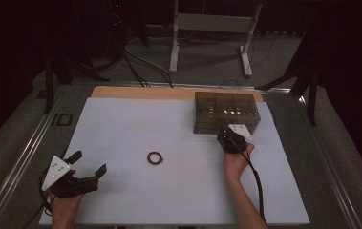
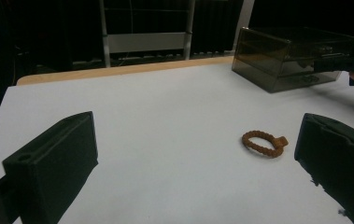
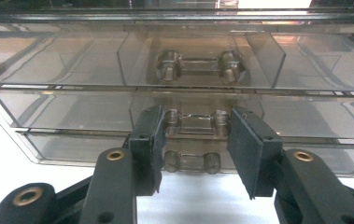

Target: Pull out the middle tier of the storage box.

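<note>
Right gripper [image 3: 195, 140] is what I'm watching closest: its two jaws stand either side of the middle drawer handle [image 3: 194, 123] on the smoked clear drawer box [image 1: 225, 112]. They look to be right at the handle's two posts, but I honestly can't tell whether the pads are pressing yet or just bracketing it. That's my main worry. If I pull with a half grip, the pads probably slide off that slick clear handle. There's also a handle above [image 3: 198, 65] and one below [image 3: 192, 161], stacked tight, so a small tilt could catch the wrong drawer. And the box looks light and just sits on the white mat [image 1: 135, 124], so I'd guess a hard tug drags the whole box toward me instead of opening the drawer.

Left gripper [image 1: 80, 174] sits near the front left of the mat, jaws wide apart with nothing between them. The brown beaded ring [image 1: 155, 158] lies flat out in the middle, well apart from both grippers and from the box.

Room-wise, the box is at the far right with the wooden table edge [image 1: 135, 91] just behind it. The mat in front is open, so a drawer has space to slide out. The metal rail [image 1: 329, 162] runs along the right side, not far from my right forearm.
</note>
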Tool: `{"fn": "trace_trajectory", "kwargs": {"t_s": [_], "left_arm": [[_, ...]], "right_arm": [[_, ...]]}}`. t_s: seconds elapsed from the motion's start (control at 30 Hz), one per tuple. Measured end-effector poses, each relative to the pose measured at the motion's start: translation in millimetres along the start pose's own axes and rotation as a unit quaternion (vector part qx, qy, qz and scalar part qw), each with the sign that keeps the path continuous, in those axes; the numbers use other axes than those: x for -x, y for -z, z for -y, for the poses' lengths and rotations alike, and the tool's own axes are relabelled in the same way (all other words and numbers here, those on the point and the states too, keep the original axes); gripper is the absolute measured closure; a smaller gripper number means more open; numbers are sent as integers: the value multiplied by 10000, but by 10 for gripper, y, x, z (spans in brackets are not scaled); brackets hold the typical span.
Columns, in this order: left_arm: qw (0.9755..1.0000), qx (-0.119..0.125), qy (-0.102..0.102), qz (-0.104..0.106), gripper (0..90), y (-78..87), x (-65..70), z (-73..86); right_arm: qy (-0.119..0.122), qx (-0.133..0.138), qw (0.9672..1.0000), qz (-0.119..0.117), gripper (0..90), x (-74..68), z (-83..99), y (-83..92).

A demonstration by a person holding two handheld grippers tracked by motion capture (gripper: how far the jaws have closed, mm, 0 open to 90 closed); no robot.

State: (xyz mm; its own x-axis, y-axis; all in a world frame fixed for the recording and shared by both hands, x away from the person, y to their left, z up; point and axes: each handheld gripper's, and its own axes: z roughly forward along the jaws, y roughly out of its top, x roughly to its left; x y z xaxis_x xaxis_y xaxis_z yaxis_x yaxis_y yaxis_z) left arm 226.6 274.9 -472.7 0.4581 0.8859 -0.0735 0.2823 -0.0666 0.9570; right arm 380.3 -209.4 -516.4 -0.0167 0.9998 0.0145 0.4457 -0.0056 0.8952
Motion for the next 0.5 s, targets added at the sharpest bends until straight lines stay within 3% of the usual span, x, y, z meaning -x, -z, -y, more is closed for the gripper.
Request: {"fn": "trace_trajectory", "kwargs": {"t_s": [0.5], "left_arm": [[10000,-2,4,-2,9,2,-2,0]], "right_arm": [[-142,-2,9998,124,560,-36,0,-8]]}}
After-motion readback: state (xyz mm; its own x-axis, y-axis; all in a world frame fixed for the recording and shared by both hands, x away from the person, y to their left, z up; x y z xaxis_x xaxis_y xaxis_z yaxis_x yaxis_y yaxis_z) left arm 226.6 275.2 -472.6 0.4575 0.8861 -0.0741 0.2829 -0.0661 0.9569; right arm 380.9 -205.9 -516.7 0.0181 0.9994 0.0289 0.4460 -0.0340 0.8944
